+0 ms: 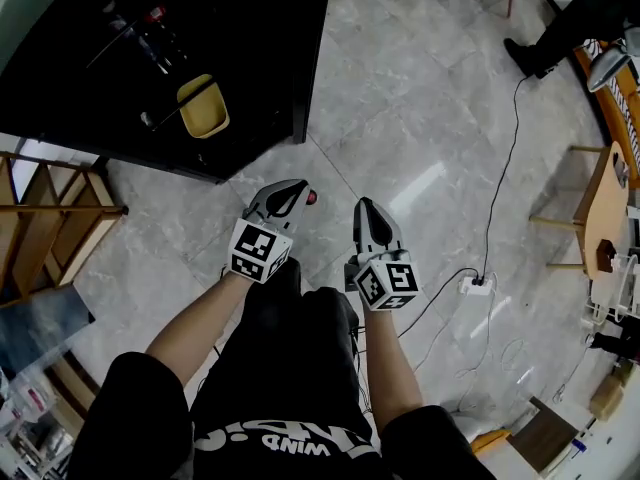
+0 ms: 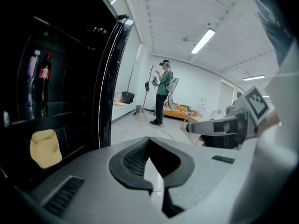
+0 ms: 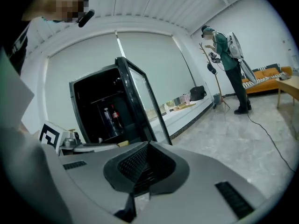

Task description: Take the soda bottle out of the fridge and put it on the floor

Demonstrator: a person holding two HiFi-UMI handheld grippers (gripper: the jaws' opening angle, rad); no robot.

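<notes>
The black fridge [image 1: 250, 58] stands open at the upper left of the head view. On its shelf is the dark soda bottle with a red label [image 2: 44, 76], next to a paler bottle [image 2: 32, 71]; both also show small in the right gripper view, where the soda bottle [image 3: 115, 116] is behind the open glass door [image 3: 140, 104]. A yellow object [image 2: 46, 147] lies lower inside. My left gripper [image 1: 298, 188] and right gripper [image 1: 363, 208] are side by side over the floor, in front of the fridge. Both are shut with nothing between the jaws.
A cable runs across the grey tile floor to a power strip [image 1: 476, 286]. A wooden shelf [image 1: 50, 213] stands at the left and a wooden table [image 1: 608, 208] at the right. A person [image 2: 163, 90] stands far across the room by a coat stand.
</notes>
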